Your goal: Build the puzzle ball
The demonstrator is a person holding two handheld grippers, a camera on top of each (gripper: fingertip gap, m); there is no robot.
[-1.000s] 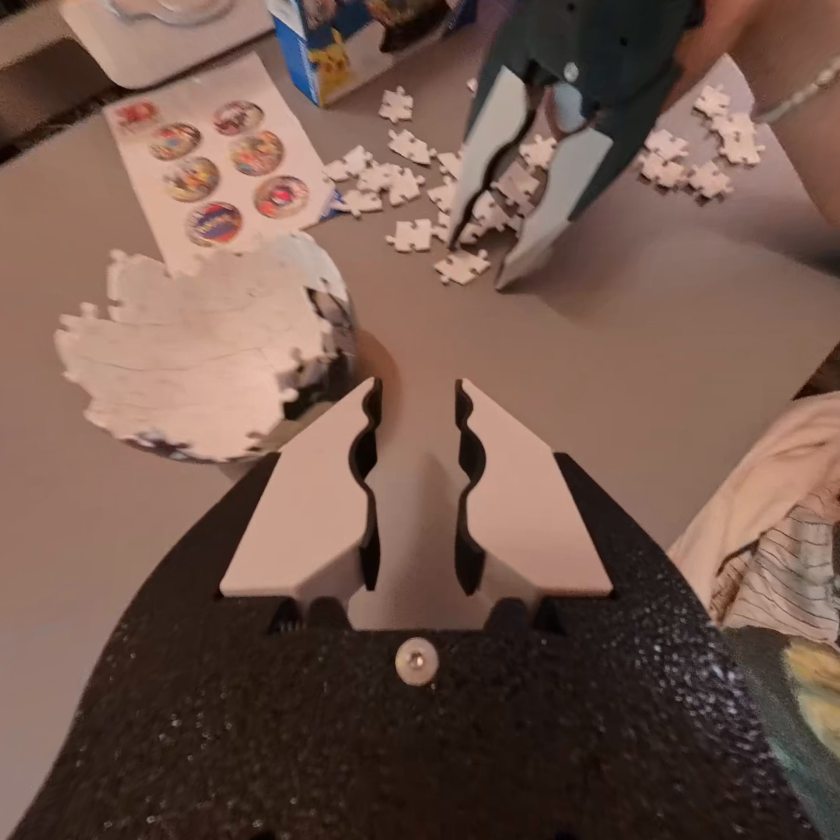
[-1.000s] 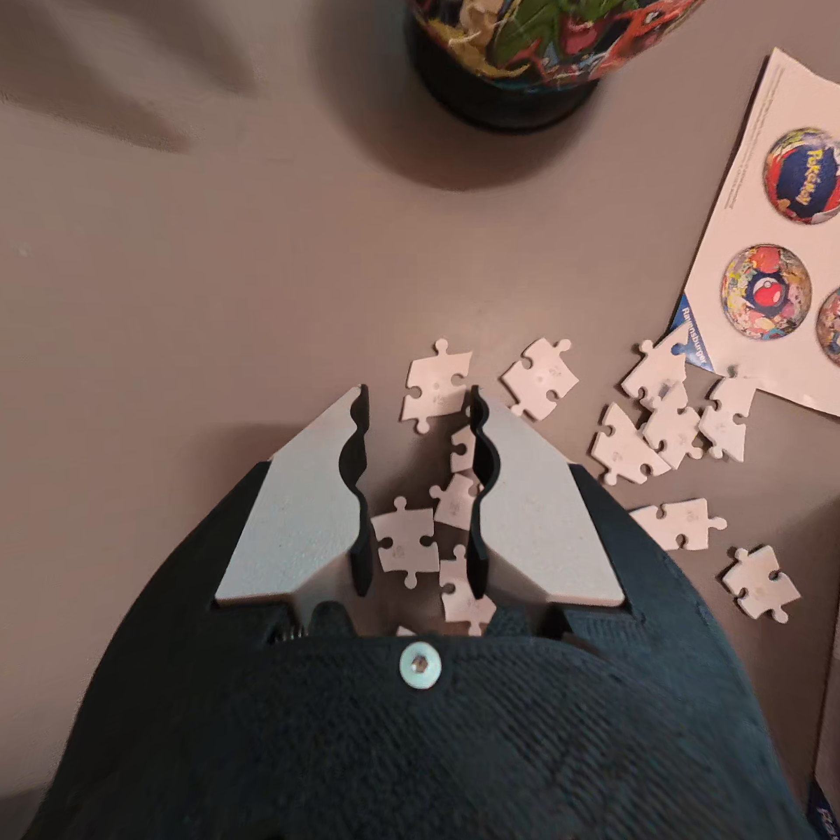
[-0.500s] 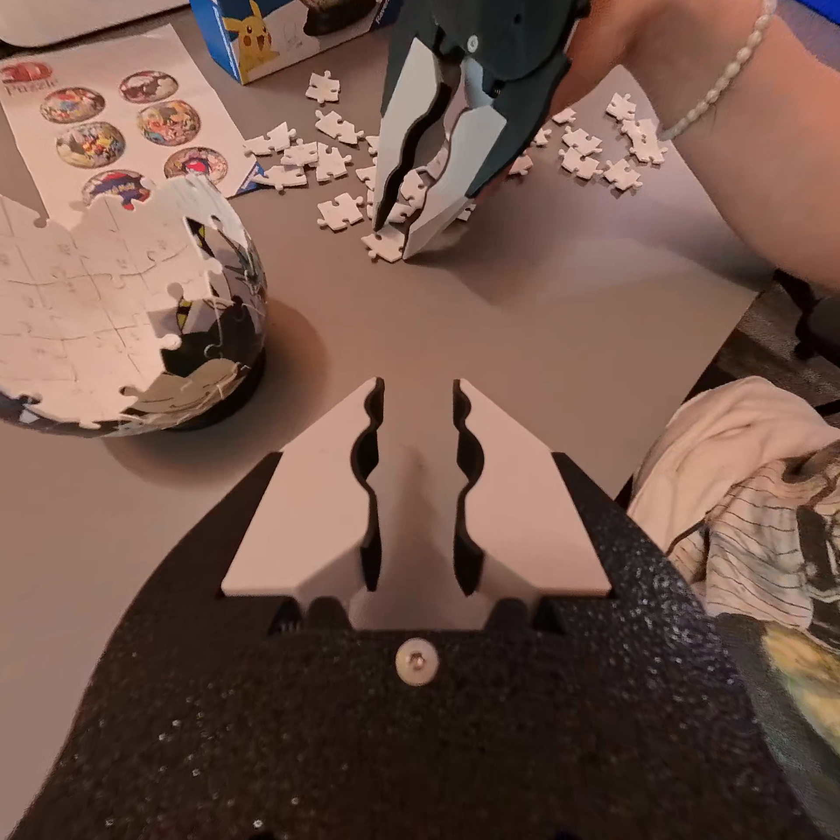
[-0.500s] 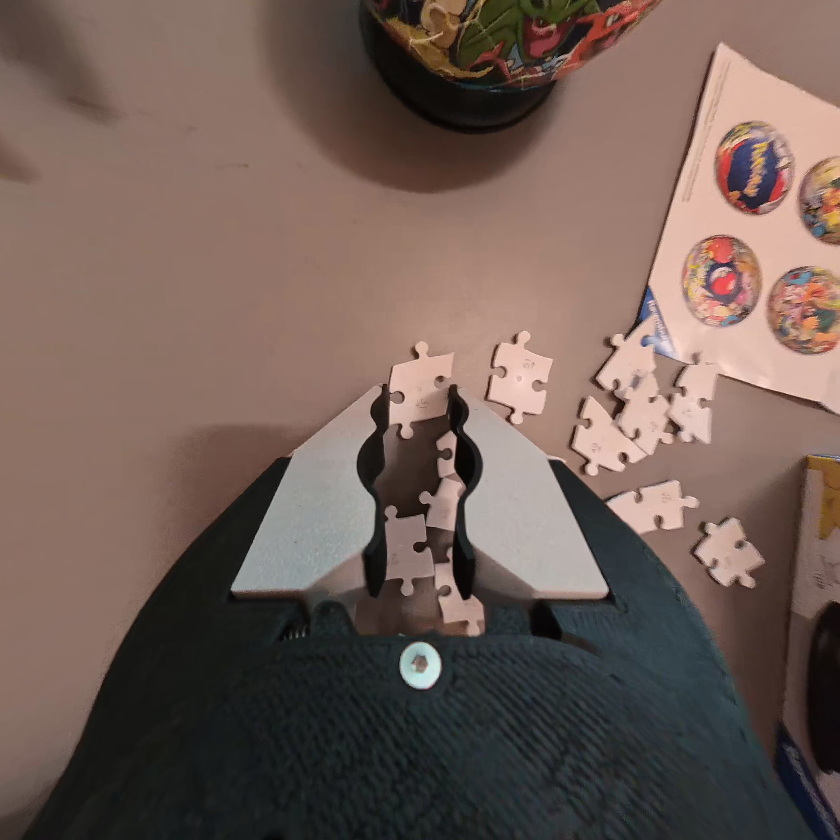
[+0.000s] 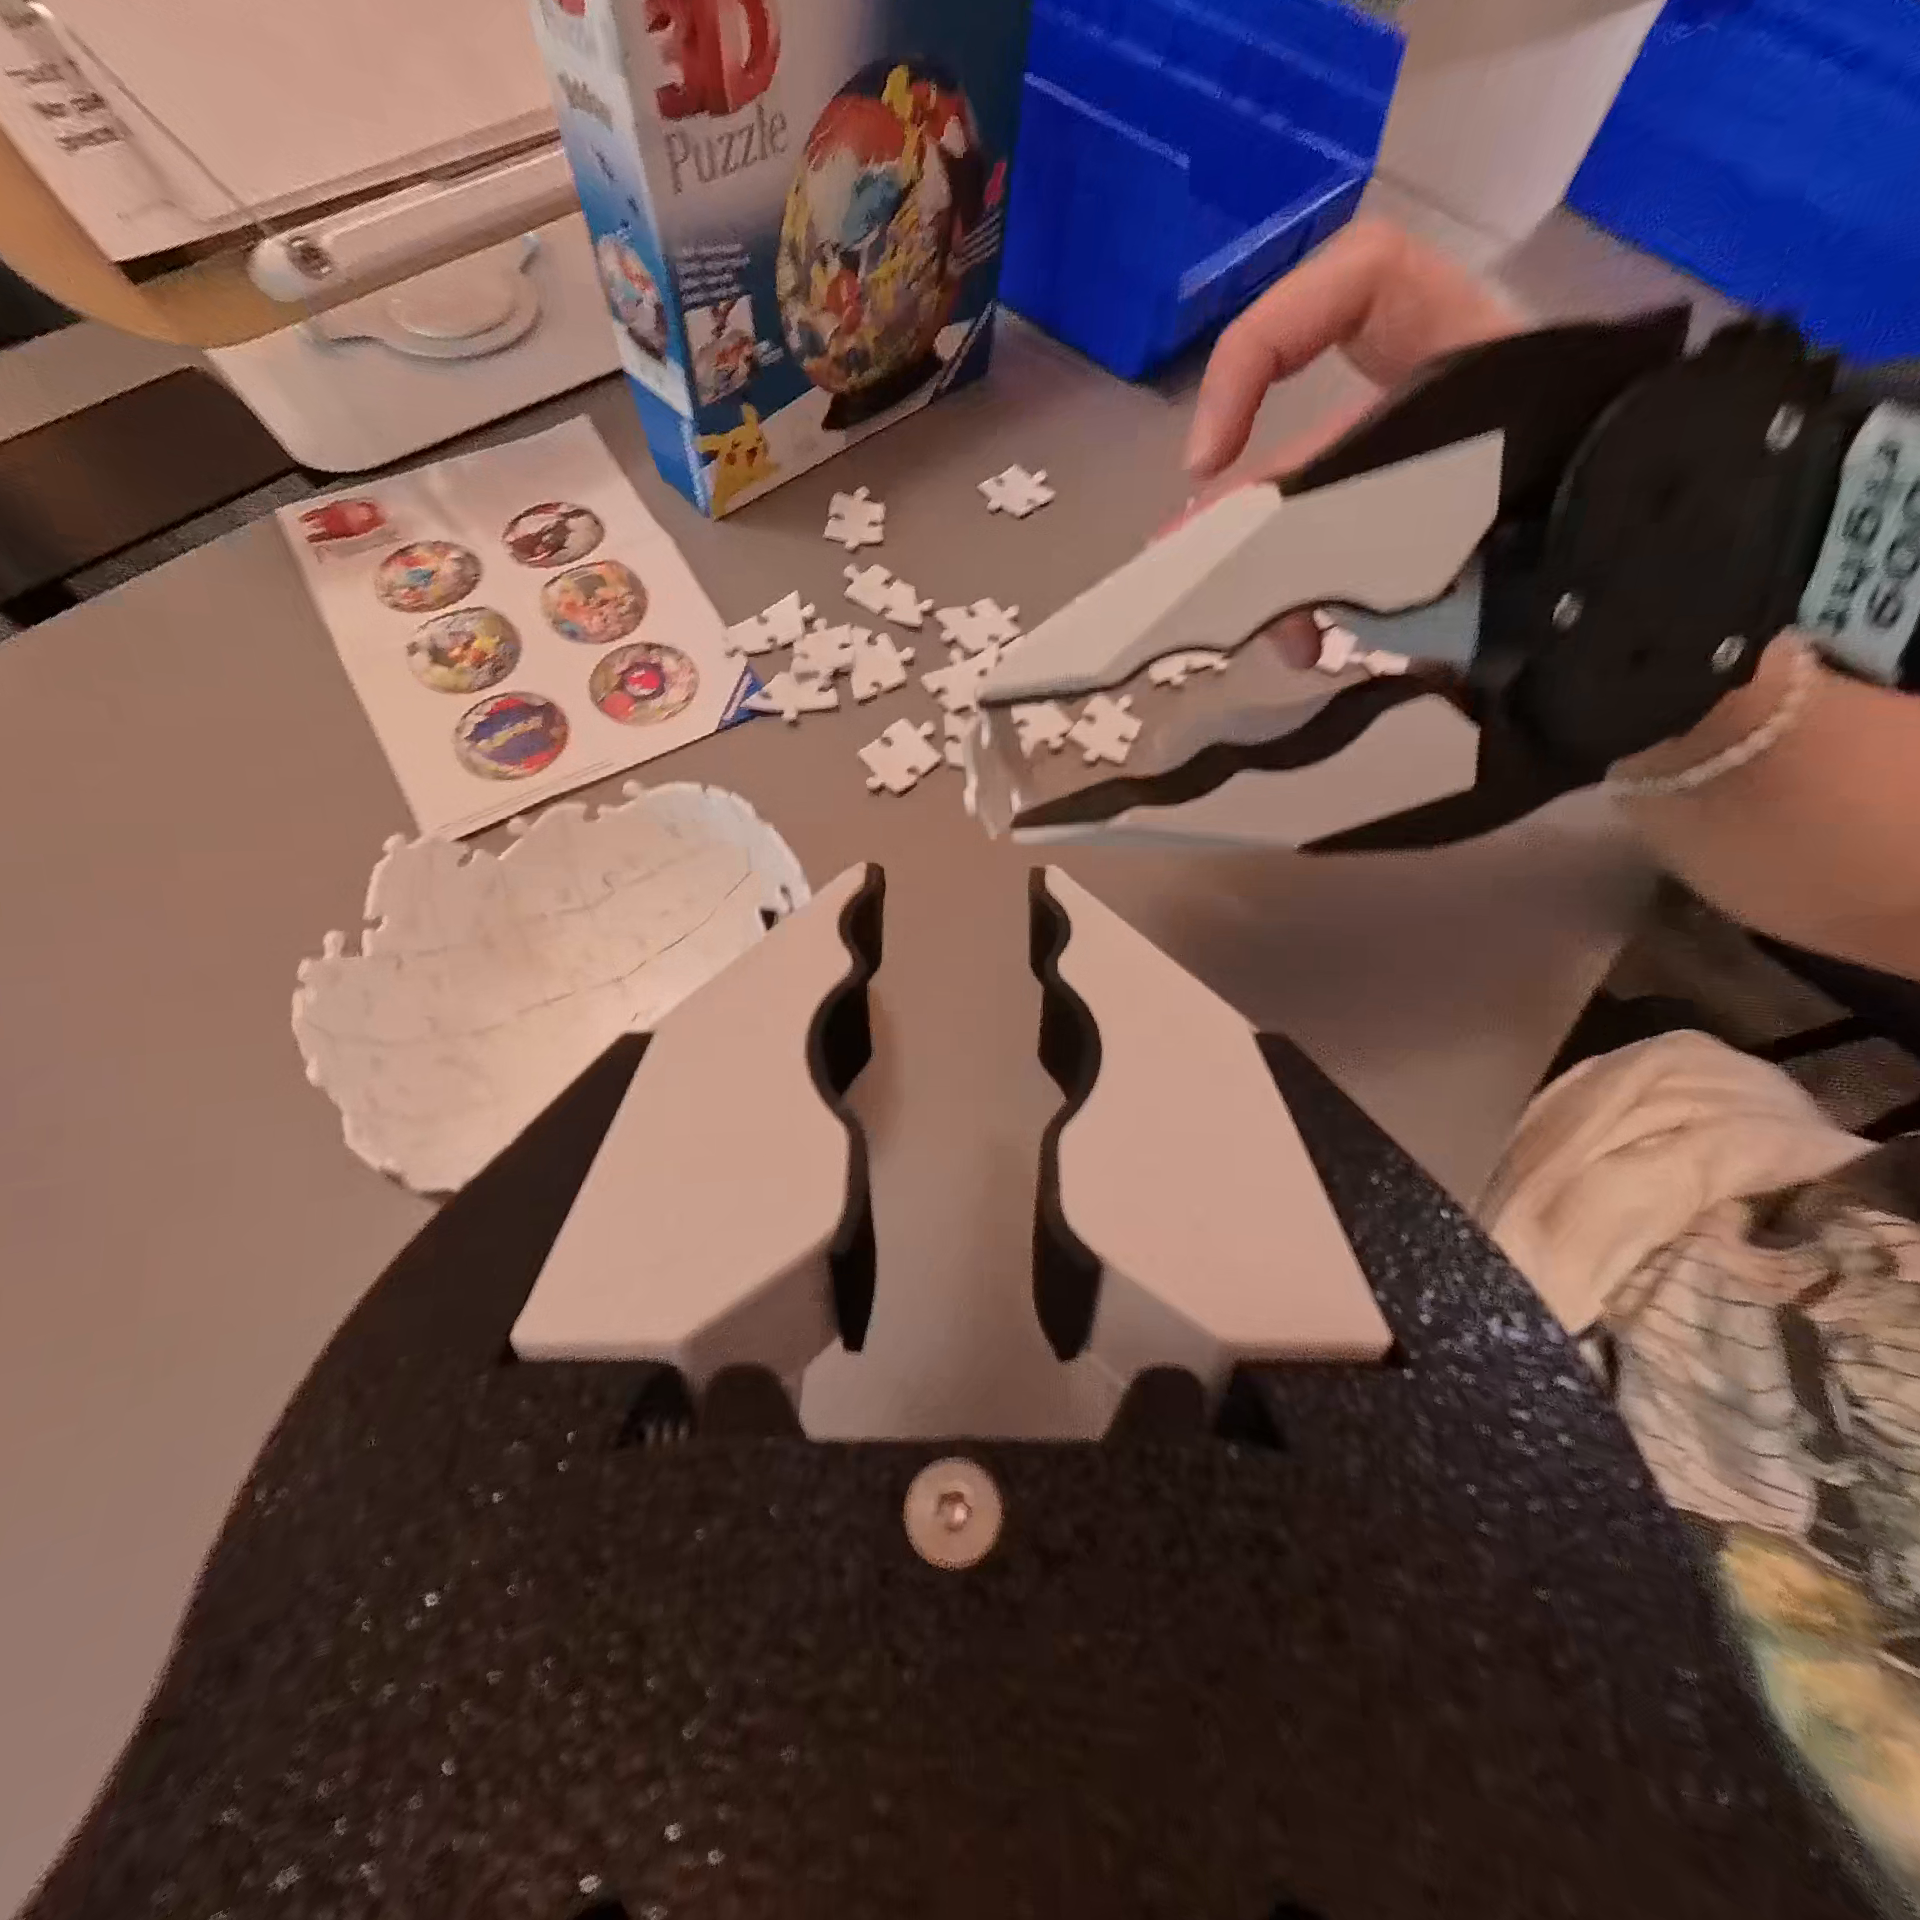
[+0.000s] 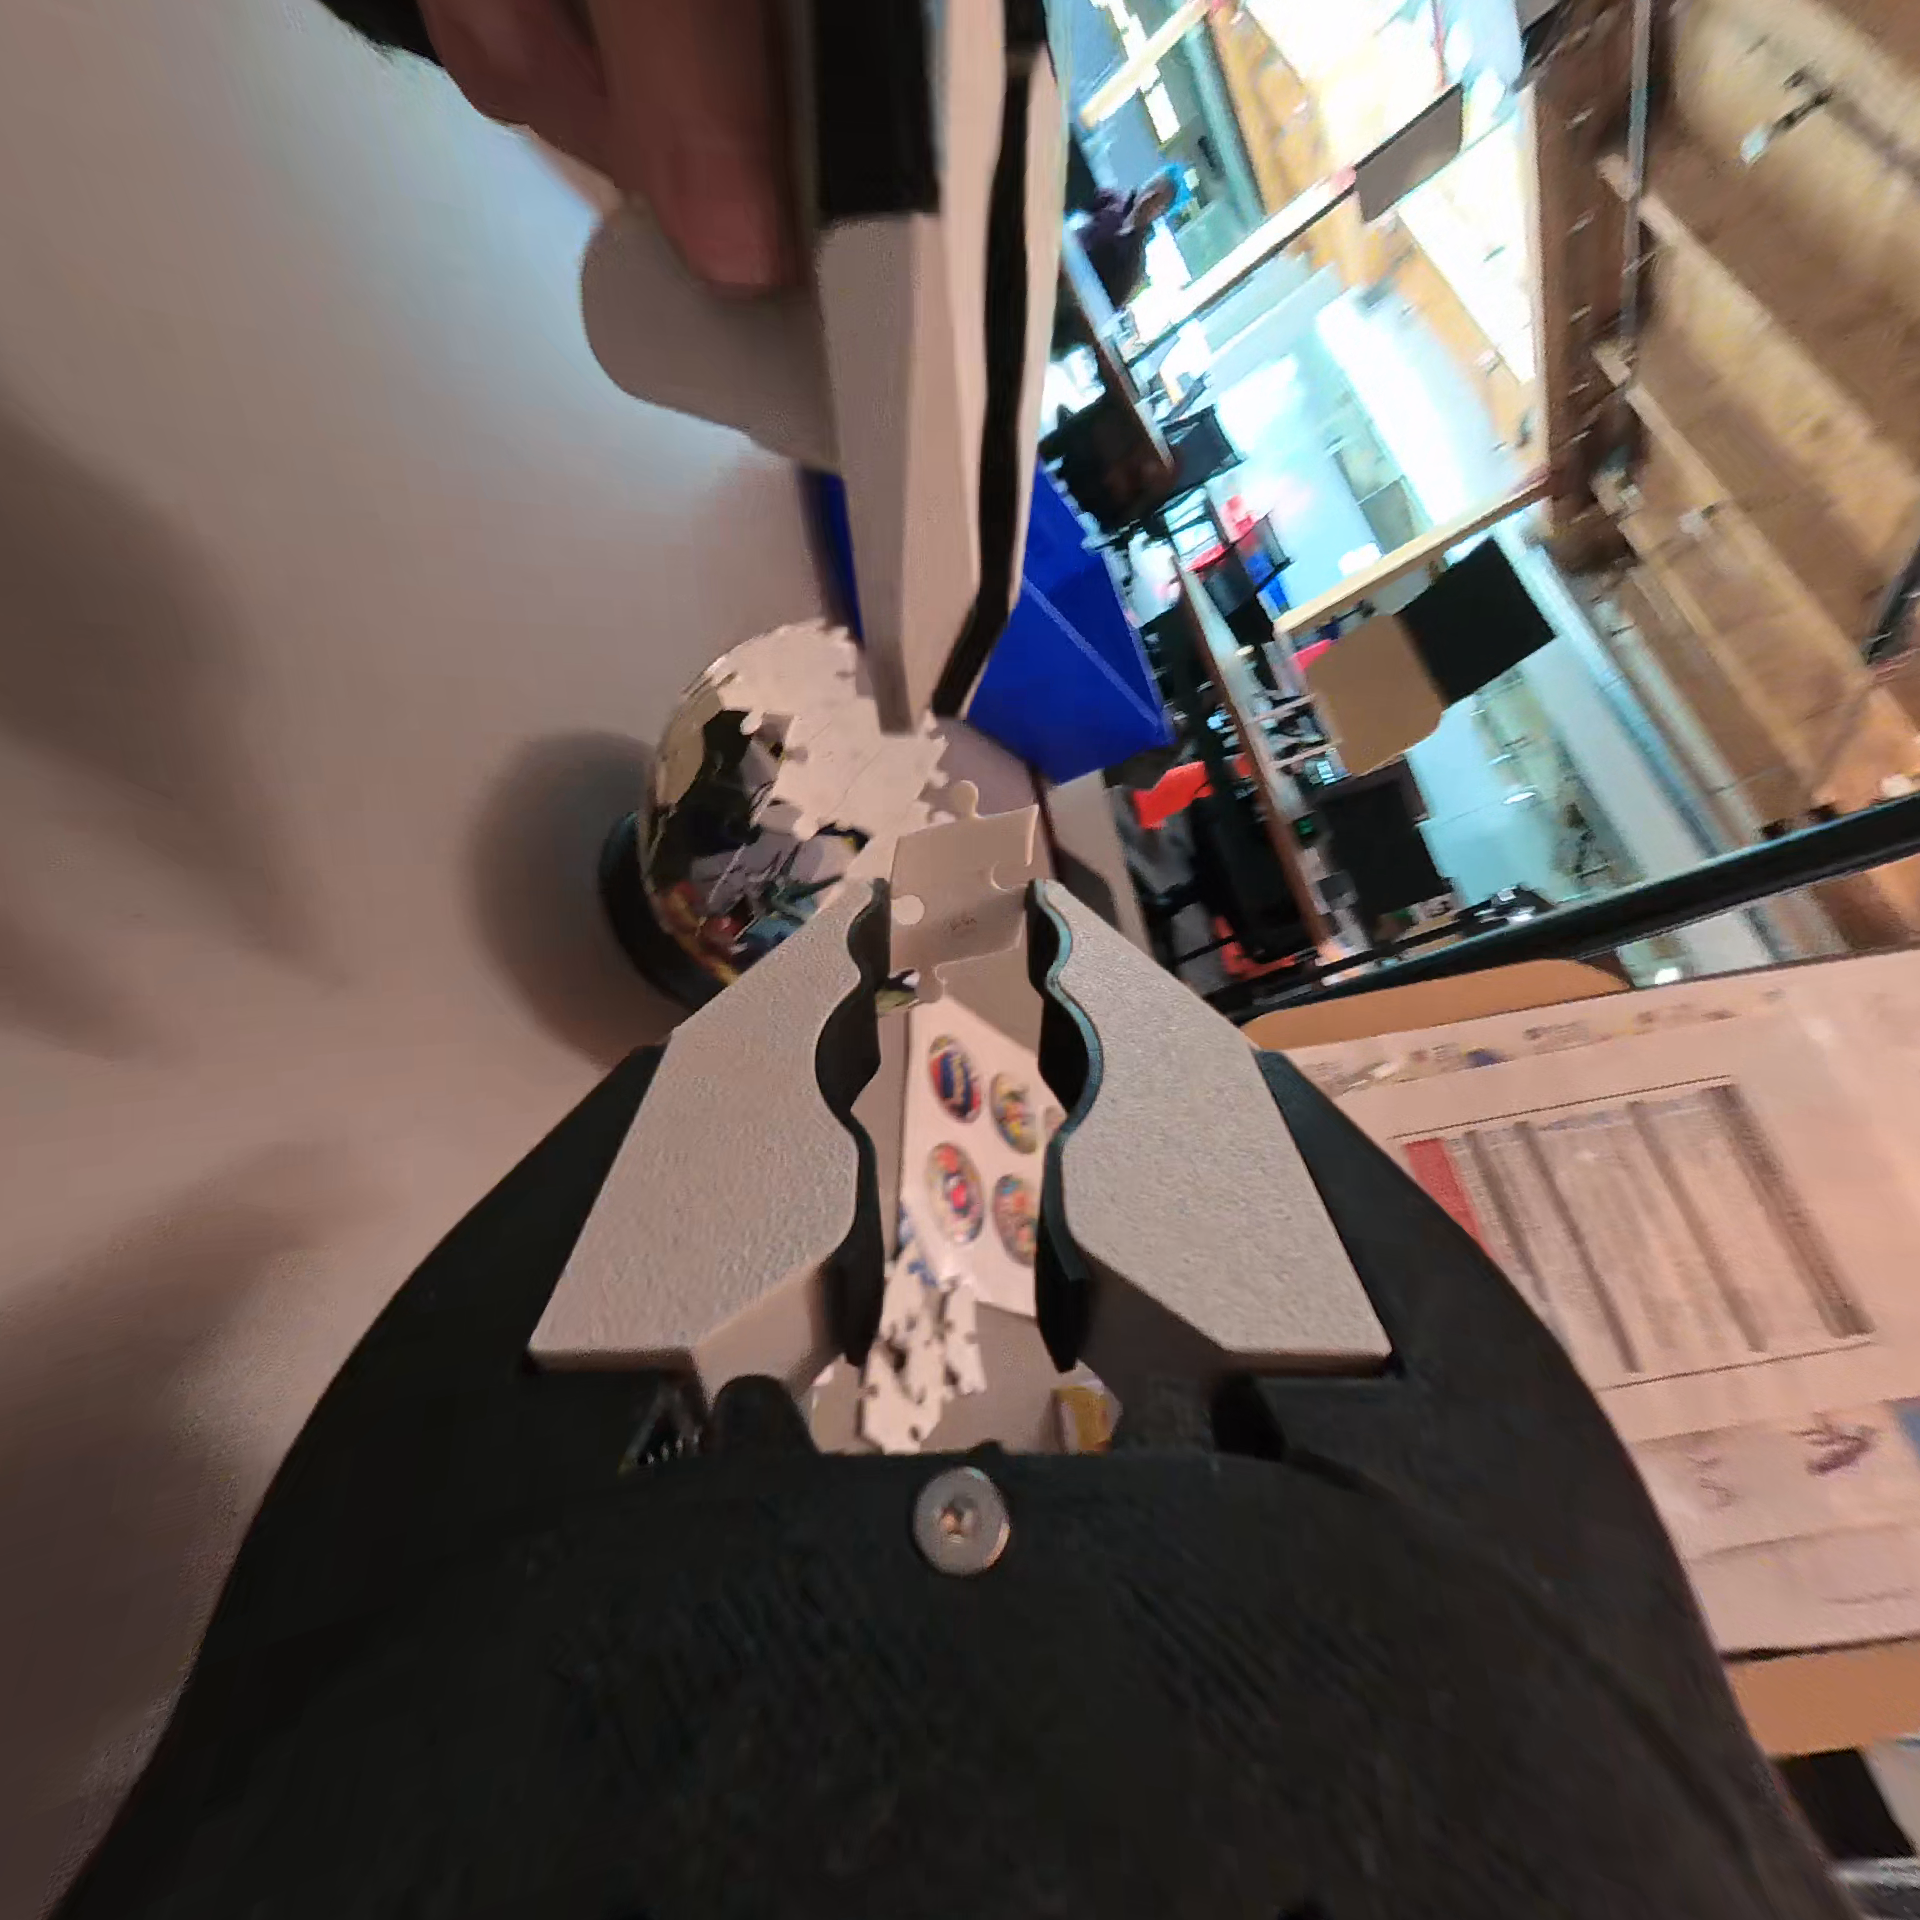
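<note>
Holding a single white puzzle piece between its fingertips, my right gripper is lifted off the worktop and rolled sideways; the piece stands out past the tips with its blank back toward the camera and a knob pointing away from the gripper, its long axis roughly in line with the fingers. In the left wrist view that gripper comes in from the right, fingers pointing left toward the half-built puzzle ball. My left gripper is spread and empty, hovering nearer than the ball, which sits just left of its left finger. The ball rests on a dark stand with its open, jagged rim facing up, white inner faces showing. Loose pieces lie scattered face down farther off, between the printed leaflet on the left and the right gripper. A puzzle box stands upright at the far side, with blue bins to its right.
</note>
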